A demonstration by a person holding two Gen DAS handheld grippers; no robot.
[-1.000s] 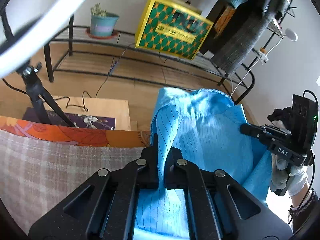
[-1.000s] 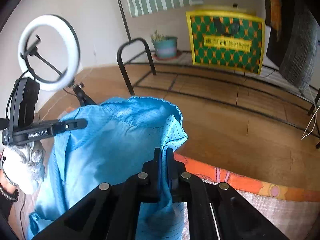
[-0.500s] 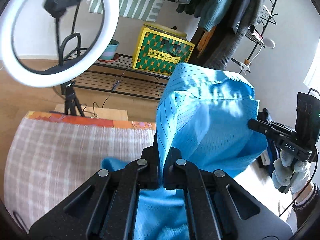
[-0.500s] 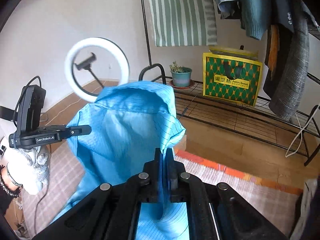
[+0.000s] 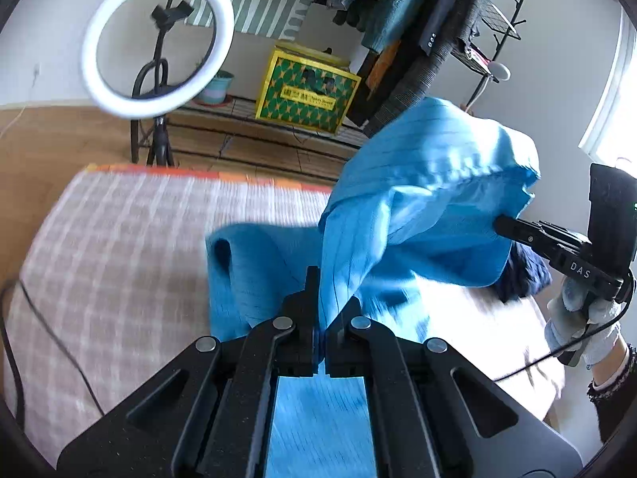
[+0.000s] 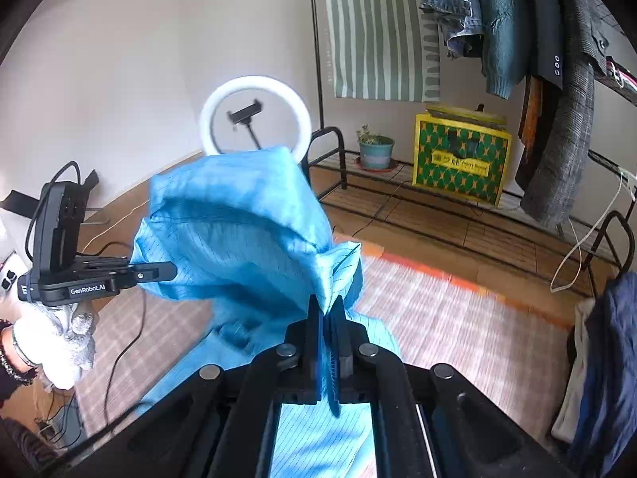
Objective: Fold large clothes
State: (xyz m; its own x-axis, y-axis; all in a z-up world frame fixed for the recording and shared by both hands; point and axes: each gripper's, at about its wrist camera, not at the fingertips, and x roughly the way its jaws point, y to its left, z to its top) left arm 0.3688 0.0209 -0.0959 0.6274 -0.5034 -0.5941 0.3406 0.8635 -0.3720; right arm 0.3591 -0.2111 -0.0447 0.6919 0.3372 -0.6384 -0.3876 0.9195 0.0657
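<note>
A large bright blue garment with thin dark stripes (image 5: 418, 199) hangs in the air between both grippers, also in the right wrist view (image 6: 239, 231). My left gripper (image 5: 324, 298) is shut on one edge of it. My right gripper (image 6: 326, 310) is shut on another edge. The right gripper shows at the right of the left wrist view (image 5: 501, 225), the left gripper at the left of the right wrist view (image 6: 171, 271). The garment's lower part trails down to the plaid bed cover (image 5: 119, 259).
A ring light on a tripod (image 5: 159, 40) stands past the bed's far edge. A yellow-green box (image 5: 306, 91) and a potted plant (image 6: 374, 151) sit on a low black rack. Clothes hang on a rail (image 6: 557, 59). A dark garment (image 5: 525, 275) lies at the right.
Both grippers have lifted and pulled back with the blue garment. The view has swung up from the bed's far edge to the room, and the garment's lower part now trails on the bed cover.
</note>
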